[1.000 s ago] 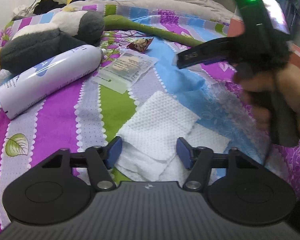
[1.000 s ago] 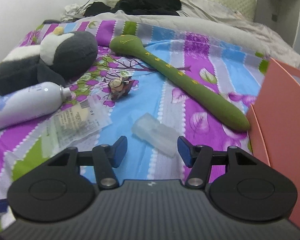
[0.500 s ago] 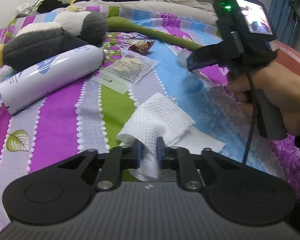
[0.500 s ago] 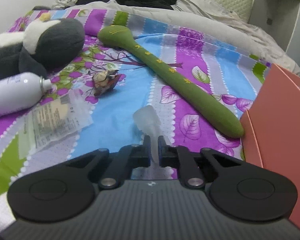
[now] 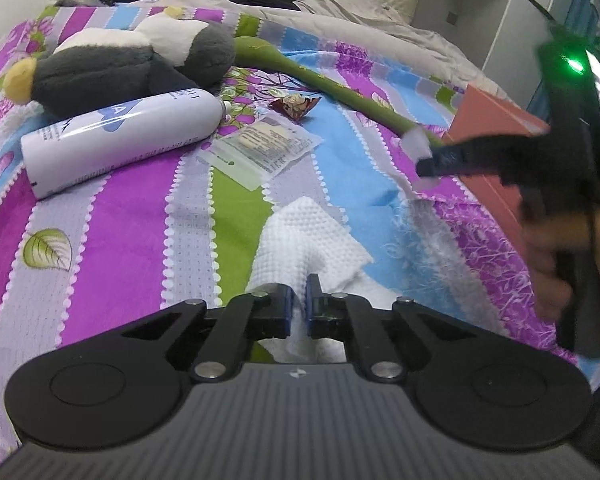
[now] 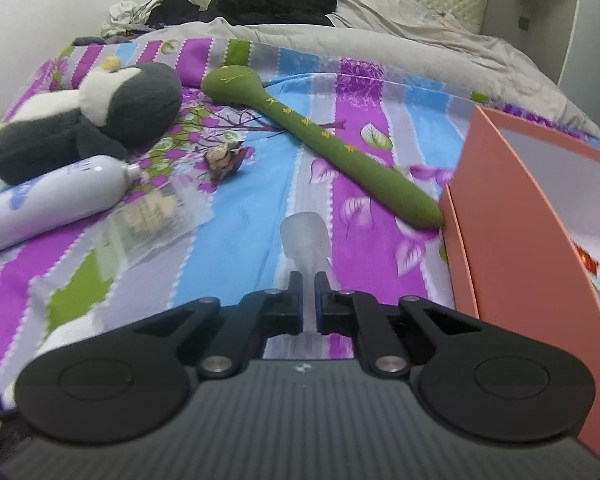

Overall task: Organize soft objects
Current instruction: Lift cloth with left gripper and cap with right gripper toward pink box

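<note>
On the striped bedspread point(image 5: 112, 216), both pickups look made, left gripper point(image 5: 298, 304) clamped on white cloth point(image 5: 304, 236), right gripper point(image 6: 308, 298) on translucent pouch point(image 6: 305, 236), plush penguin point(image 6: 100, 120) and green stick point(image 6: 328, 148) remaining outside the pink box point(image 6: 512, 216).

Open bedspread point(image 5: 112, 240) lies on the left, near side. Ahead, the spray can point(image 5: 120, 140), plush penguin point(image 5: 120, 64) and green stick point(image 6: 320, 136) crowd it; the orange box point(image 6: 520, 220) walls off the right.

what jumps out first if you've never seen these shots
The loud purple, blue and green striped bedspread fills both views. On it, far left, lies a grey-and-white plush penguin with a long green plush stick beside it. Up close, the left gripper pinches a white cloth.
</note>
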`<state>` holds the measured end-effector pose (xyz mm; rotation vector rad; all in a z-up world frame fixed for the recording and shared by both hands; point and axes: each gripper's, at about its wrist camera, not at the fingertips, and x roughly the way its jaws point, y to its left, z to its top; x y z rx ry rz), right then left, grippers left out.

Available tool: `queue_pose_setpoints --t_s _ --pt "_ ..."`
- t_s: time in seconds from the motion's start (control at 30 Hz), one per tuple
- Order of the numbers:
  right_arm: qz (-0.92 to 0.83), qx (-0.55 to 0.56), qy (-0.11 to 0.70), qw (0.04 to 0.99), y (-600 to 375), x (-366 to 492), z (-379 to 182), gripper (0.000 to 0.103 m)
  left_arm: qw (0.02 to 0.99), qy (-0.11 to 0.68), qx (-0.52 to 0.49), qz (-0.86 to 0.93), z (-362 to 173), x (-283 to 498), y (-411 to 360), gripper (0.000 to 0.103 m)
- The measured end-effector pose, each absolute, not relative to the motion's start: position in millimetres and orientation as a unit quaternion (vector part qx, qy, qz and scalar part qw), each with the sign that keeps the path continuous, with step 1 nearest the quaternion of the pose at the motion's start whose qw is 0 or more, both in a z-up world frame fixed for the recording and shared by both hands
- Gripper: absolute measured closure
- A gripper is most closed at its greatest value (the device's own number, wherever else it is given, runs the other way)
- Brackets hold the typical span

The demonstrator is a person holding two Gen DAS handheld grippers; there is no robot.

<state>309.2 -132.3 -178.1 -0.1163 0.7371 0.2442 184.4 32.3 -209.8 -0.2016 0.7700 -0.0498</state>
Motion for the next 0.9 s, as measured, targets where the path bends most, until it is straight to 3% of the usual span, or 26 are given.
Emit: queue_pose_setpoints --t_s 0.53,0.9 --pt "0.142 -0.007 0.403 0.904 -165 217 -169 0.094 0.918 0.377 -0.120 -0.024 -193 159 17 0.095" --pt "0.157 0.006 0.388 0.908 -174 191 -146 0.094 0.918 0.375 -0.131 -0.020 -166 144 3 0.095"
